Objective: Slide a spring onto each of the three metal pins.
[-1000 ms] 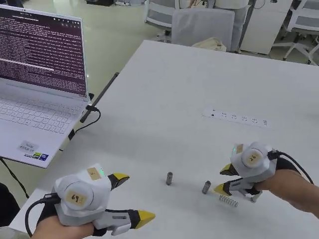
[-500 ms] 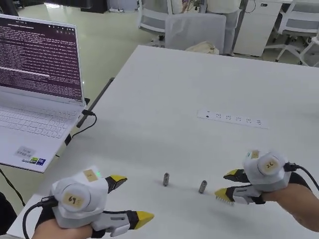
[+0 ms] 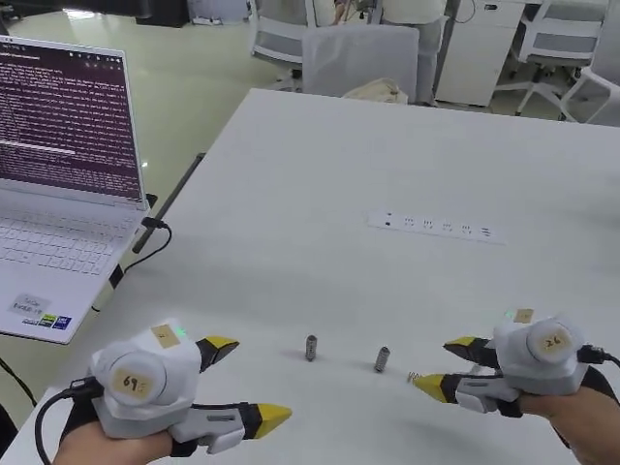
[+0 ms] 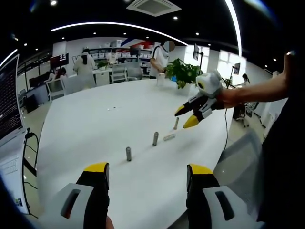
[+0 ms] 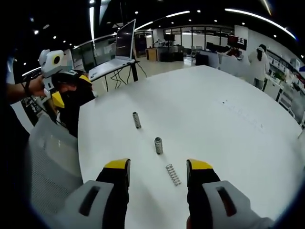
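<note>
Two short metal pins stand on the white table, each with a spring around it: one on the left, one to its right. A loose spring lies flat beside the second pin. My right gripper is open and empty, with the loose spring just ahead between its fingers. In the left gripper view a third upright piece stands close to the right gripper's tips. My left gripper is open and empty at the near left.
An open laptop with its cable sits at the table's left edge. A white power strip lies farther back. Office chairs stand past the far edge. The table's near edge runs just under both grippers.
The camera has shifted, so the whole scene moved left. My right gripper has drawn back a little toward the near edge, so the loose spring now lies just off its lower tip. The left gripper holds still.
</note>
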A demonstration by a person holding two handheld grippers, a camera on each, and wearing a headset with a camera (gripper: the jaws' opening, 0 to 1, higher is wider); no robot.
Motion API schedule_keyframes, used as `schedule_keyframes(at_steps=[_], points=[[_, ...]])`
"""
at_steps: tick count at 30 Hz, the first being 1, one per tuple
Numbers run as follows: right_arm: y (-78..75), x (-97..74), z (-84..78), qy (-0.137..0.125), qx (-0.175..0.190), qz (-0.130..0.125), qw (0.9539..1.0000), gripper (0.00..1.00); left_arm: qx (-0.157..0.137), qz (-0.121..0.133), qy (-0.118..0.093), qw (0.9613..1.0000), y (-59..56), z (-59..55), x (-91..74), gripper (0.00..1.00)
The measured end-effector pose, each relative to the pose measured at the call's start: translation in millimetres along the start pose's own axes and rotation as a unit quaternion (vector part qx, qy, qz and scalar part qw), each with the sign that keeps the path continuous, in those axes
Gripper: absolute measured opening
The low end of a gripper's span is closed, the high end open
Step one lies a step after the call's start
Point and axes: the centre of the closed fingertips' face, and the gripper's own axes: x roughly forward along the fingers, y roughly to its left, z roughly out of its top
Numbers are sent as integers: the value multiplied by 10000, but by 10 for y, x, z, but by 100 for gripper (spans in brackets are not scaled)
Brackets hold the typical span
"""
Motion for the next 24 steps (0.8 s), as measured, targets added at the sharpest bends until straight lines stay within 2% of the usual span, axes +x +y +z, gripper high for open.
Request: schedule_keyframes(at_steps=[13,16,24], points=[[-13,-323,-188,-233,383,-337,9984,52,65,-123,-15,9999,-44,66,87,61],[-25,-411,-244,-244,506,-442,9974,56,88,-147,-10,9999,-52,77,95,61],[-13,-629,-343,-359,693,-638,9949,62,96,-178,16,9998,-45,63,113,61]])
